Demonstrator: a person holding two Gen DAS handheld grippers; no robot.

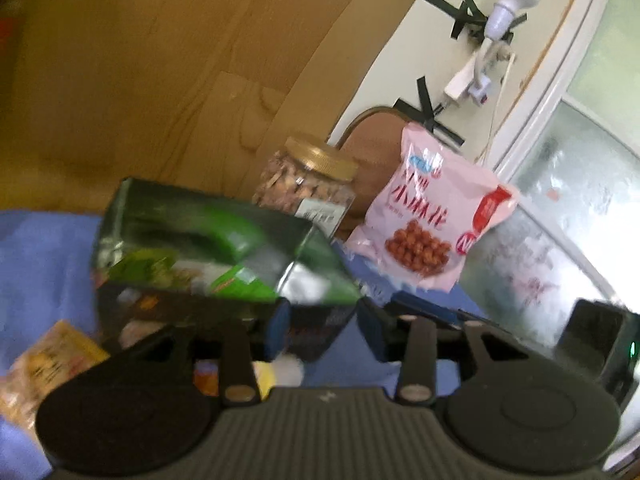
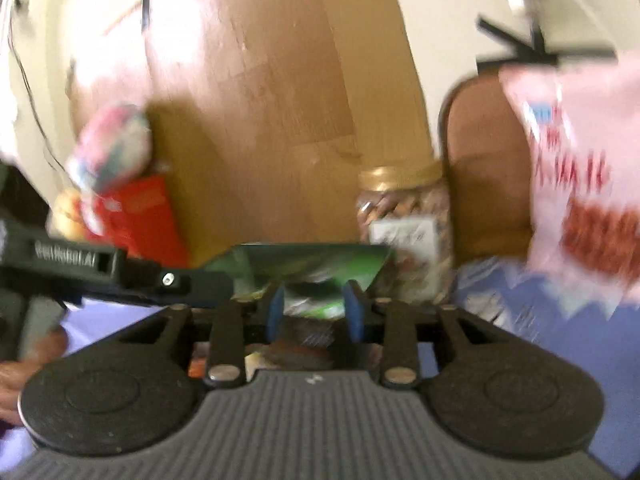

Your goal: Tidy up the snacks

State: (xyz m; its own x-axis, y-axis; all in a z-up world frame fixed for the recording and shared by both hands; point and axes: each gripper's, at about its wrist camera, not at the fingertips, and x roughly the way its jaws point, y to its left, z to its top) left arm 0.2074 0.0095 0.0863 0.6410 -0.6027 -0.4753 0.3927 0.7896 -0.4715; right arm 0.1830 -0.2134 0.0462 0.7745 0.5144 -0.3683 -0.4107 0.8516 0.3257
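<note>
Cardboard sheet (image 1: 168, 80) against cream wall (image 1: 400, 60); frosted window (image 1: 580, 168); brown chair (image 1: 376, 148).

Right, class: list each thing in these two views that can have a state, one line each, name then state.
Green box: tilted, resting on a dark box.
Dark box: lying on the blue cloth.
Jar: upright, gold lid on.
Pink bag: sealed, standing propped.
Left gripper: open, holding nothing.
Right gripper: jaws either side of the green box; grip unclear.

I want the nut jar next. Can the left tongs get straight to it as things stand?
Probably not straight on. The green box lies across the path between the left tongs and the gold-lidded nut jar behind it, with the pink snack bag crowding the jar's right side. Going over the box looks more likely.
</note>
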